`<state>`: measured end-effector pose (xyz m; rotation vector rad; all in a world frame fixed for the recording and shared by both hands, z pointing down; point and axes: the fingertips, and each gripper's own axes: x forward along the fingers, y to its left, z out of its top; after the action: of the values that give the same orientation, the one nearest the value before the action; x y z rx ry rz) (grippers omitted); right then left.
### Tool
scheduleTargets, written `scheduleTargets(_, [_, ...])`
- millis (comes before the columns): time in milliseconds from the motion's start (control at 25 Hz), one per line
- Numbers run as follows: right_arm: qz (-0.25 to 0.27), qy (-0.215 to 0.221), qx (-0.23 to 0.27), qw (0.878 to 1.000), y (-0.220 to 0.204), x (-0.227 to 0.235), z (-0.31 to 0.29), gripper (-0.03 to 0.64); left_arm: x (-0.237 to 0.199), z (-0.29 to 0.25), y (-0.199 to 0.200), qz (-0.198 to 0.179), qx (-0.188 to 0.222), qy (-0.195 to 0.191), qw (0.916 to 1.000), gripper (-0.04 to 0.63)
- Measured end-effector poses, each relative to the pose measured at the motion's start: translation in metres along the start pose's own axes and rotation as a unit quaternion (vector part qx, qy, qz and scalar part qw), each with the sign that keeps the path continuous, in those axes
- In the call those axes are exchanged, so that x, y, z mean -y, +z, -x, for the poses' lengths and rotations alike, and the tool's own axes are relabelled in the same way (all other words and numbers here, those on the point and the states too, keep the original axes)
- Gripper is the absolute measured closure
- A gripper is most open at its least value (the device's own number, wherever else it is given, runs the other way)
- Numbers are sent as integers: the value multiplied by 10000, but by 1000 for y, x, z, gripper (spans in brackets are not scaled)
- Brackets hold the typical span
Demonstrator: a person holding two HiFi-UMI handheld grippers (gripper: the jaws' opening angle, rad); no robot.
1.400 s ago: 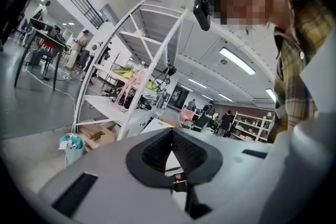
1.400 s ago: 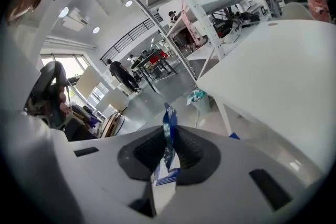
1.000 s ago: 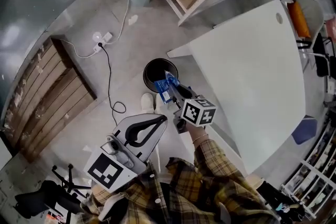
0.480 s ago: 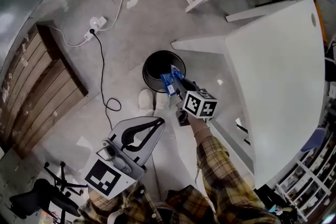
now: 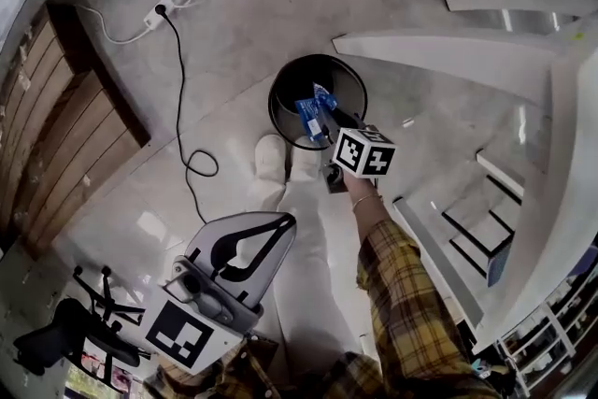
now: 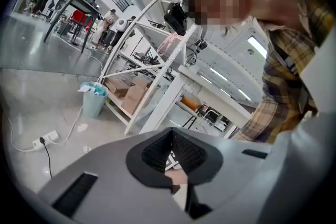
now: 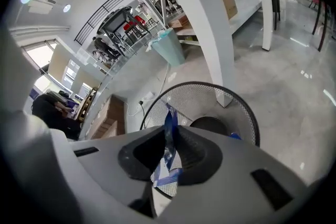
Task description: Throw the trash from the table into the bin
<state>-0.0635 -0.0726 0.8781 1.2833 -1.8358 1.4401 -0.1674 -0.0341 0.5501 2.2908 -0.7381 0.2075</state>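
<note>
Right gripper (image 5: pixel 327 121), upper centre of the head view: we see its fingers clamped on the blue wrapper (image 5: pixel 311 110), whose long axis runs on past the fingertips, over the mouth of the bin (image 5: pixel 318 70). Left gripper (image 5: pixel 280 221), lower left, fingers closed on nothing, lies well apart from the bin.

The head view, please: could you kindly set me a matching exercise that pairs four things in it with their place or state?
Things:
1. crinkled blue plastic wrapper
2. round black wire-mesh bin
3. white power strip
4. left gripper

Places or states:
A. lying on the floor, black cable plugged in
B. jaws together, nothing between them
C. clamped in the right gripper, over the bin
D. standing by the person's white shoes

Pairs: 1-C, 2-D, 3-A, 4-B
</note>
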Motion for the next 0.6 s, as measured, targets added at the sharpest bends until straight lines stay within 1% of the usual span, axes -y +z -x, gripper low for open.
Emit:
scheduleTargets(120, [116, -111, -92, 9998, -15, 17, -25, 586, -12, -5, -20, 50, 32, 32, 10000, 589])
scheduleTargets(240, [78, -222, -186, 9995, -27, 32, -37, 586, -14, -11, -30, 90, 27, -23, 10000, 589])
scheduleTargets(320, [104, -231, -200, 9995, -27, 34, -44, 575, -13, -13, -35, 87, 23, -77, 9999, 589])
scheduleTargets(400, [168, -194, -235, 9994, -24, 32, -52, 522, -13, -15, -38, 90, 37, -104, 9999, 589])
scheduleTargets(480, [177, -131, -292, 9993, -20, 27, -55, 493, -13, -16, -39, 91, 11, -75, 9999, 589])
scheduleTargets(600, [178, -80, -229, 9995, -12, 21, -50, 491, -12, -18, -35, 40, -19, -35, 10000, 589])
